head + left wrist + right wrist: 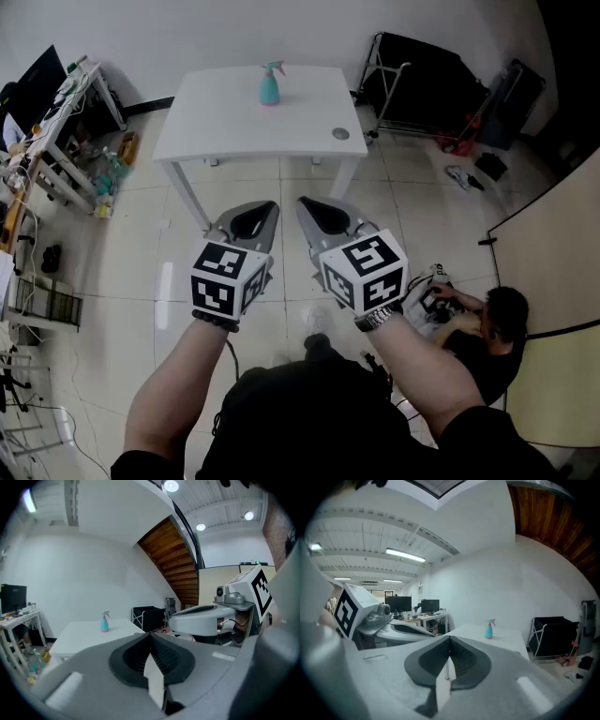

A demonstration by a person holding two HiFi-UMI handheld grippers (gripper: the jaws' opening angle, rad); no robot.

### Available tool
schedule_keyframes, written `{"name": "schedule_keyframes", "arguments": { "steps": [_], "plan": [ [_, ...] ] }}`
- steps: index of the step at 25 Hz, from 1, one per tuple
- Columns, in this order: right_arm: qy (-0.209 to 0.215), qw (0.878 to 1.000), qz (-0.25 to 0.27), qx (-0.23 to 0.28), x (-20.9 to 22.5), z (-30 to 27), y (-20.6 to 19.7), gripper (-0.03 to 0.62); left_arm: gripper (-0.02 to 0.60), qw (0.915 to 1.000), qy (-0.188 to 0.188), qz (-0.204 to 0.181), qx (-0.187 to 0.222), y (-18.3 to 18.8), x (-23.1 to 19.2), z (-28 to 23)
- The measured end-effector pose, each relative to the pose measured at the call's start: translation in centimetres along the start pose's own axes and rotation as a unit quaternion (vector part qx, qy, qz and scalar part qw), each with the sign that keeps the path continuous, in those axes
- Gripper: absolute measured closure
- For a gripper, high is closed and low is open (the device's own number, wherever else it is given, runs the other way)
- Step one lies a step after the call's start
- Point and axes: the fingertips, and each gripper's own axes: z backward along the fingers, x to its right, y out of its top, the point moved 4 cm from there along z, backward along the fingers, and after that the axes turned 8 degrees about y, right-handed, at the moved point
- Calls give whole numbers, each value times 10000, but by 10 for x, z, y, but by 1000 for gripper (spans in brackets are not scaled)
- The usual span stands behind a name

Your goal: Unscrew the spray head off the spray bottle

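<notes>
A small teal spray bottle (pixel 270 83) with a pink-and-teal spray head stands upright near the far edge of a white table (pixel 216 127). It also shows far off in the left gripper view, spray bottle (pixel 104 622), and in the right gripper view, spray bottle (pixel 489 629). Both grippers are held side by side well short of the table, over the floor. My left gripper (pixel 260 208) is shut with nothing in it. My right gripper (pixel 314 206) is shut and empty too. Neither touches the bottle.
A round grey disc (pixel 340 134) lies on the table's right front corner. A cluttered desk with a monitor (pixel 37 89) stands at the left. A black folding rack (pixel 422 84) is behind the table at the right. A person (pixel 478 323) sits on the floor at the lower right.
</notes>
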Motion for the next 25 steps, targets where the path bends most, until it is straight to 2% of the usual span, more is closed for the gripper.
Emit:
{"name": "schedule_keyframes", "arguments": {
  "steps": [8, 25],
  "plan": [
    [69, 9998, -180, -56, 49, -12, -3, 603, 566, 9997, 88, 72, -211, 4, -2, -46],
    [545, 9981, -260, -125, 154, -45, 4, 603, 566, 9976, 598, 166, -300, 33, -10, -148]
  ]
}}
